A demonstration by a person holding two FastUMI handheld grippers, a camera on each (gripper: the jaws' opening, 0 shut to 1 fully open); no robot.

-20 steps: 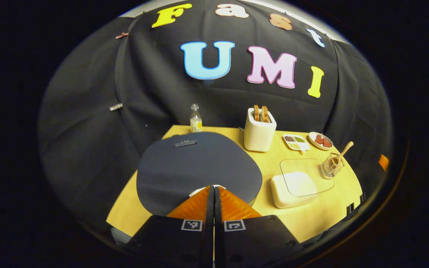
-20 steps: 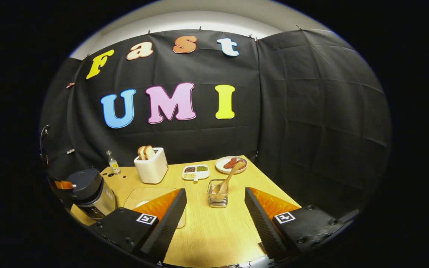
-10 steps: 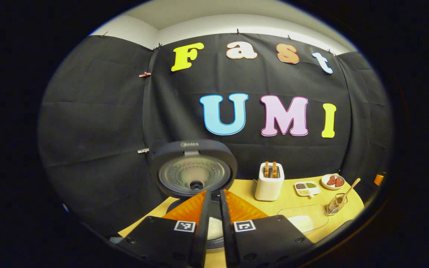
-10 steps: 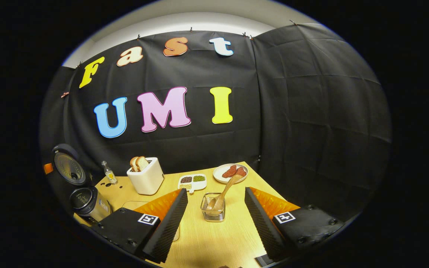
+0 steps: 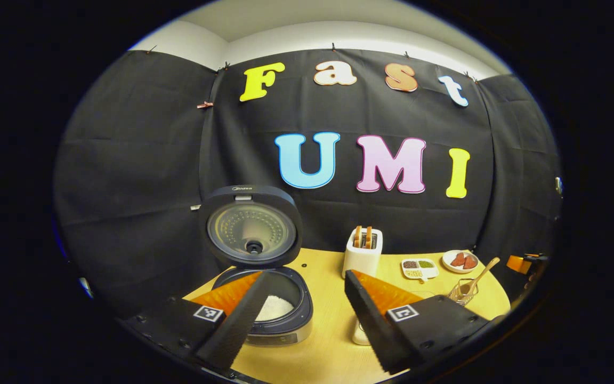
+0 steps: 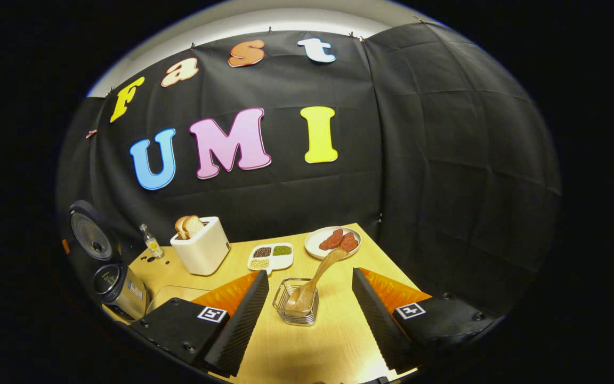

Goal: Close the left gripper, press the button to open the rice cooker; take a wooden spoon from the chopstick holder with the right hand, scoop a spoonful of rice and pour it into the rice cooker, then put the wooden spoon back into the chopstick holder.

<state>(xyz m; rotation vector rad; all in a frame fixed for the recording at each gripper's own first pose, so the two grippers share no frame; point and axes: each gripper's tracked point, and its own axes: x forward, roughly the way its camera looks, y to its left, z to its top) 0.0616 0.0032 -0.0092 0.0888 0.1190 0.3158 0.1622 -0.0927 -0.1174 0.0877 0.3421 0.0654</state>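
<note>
Rice cooker (image 5: 264, 314), dark grey and round with a metal band, stands on the yellow wooden table (image 5: 328, 352) with its lid (image 5: 251, 226) raised upright, so the button step looks done; white rice shows inside the pot. Left hand-held gripper (image 5: 301, 314) hovers just in front of the cooker, fingers spread and empty. To the cooker's right, past the flat white rice container, the light wooden spoon (image 6: 315, 280) leans untouched in the clear wire chopstick holder (image 6: 296, 308). Right hand-held gripper (image 6: 309, 314) is spread wide, the holder between its fingers but not gripped. Taking the spoon, scooping, pouring and returning it are all left.
</note>
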